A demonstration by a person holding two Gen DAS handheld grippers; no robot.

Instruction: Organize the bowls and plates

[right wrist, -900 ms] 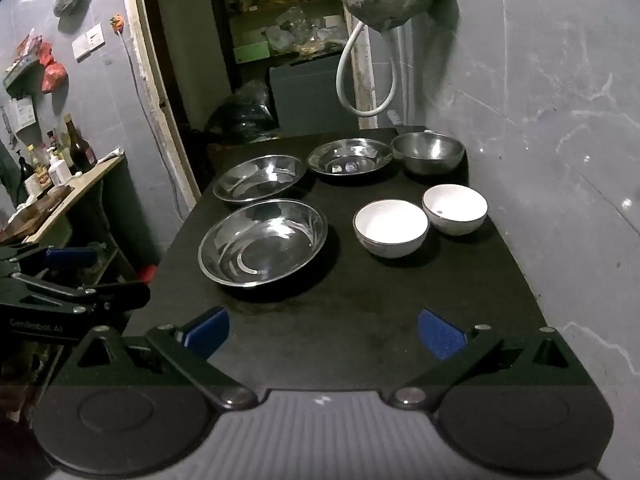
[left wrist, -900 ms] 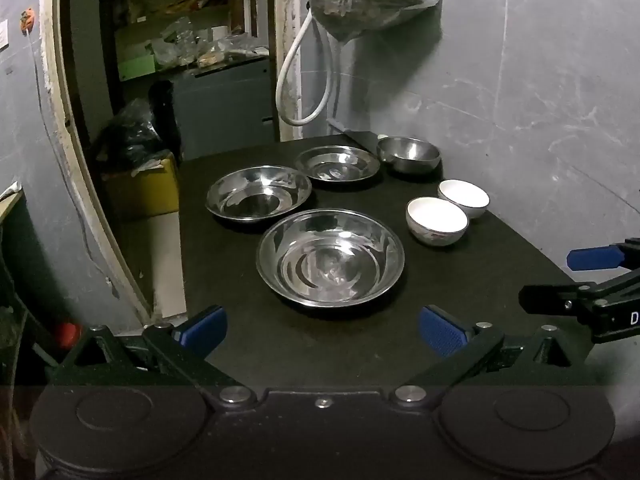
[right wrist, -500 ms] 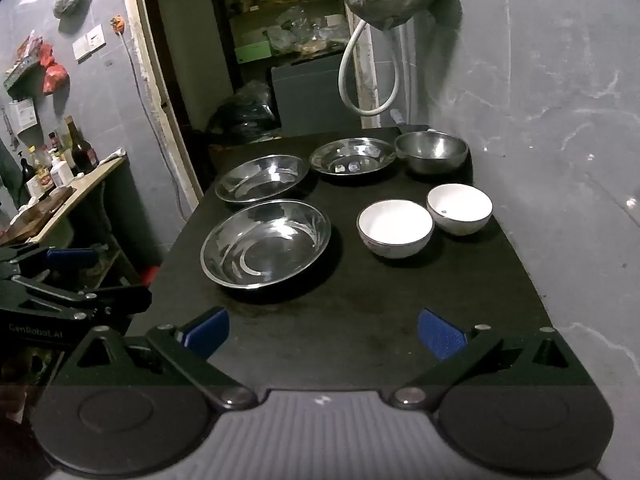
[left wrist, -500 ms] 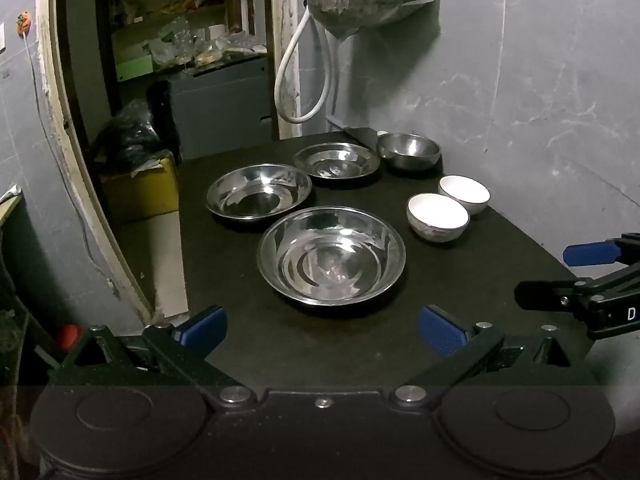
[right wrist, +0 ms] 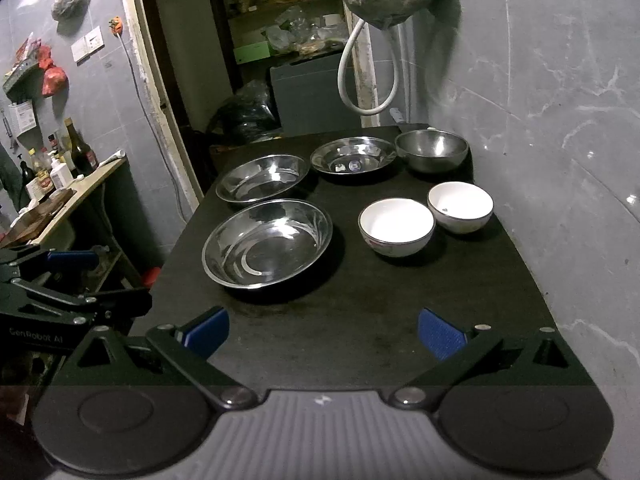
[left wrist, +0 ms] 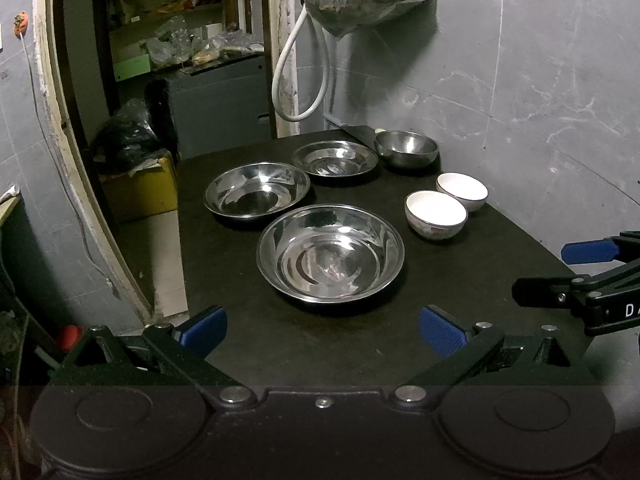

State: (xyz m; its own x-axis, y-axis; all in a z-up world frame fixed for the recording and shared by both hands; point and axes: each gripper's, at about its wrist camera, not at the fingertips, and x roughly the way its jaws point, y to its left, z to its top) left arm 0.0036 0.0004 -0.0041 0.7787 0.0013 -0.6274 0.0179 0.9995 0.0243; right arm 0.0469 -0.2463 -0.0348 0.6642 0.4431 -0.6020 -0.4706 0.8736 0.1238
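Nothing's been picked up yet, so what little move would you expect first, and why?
Probably the right hand-held gripper moves forward toward the nearer white bowl. Its jaws are open and empty, and that bowl sits right beside the matching white bowl, an easy pair to stack.

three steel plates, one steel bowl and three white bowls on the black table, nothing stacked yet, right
Not quite: there are two white bowls, not three, the nearer white bowl and the farther white bowl, as the right wrist view shows. The rest holds: three steel plates, one steel bowl, nothing stacked on the black table.
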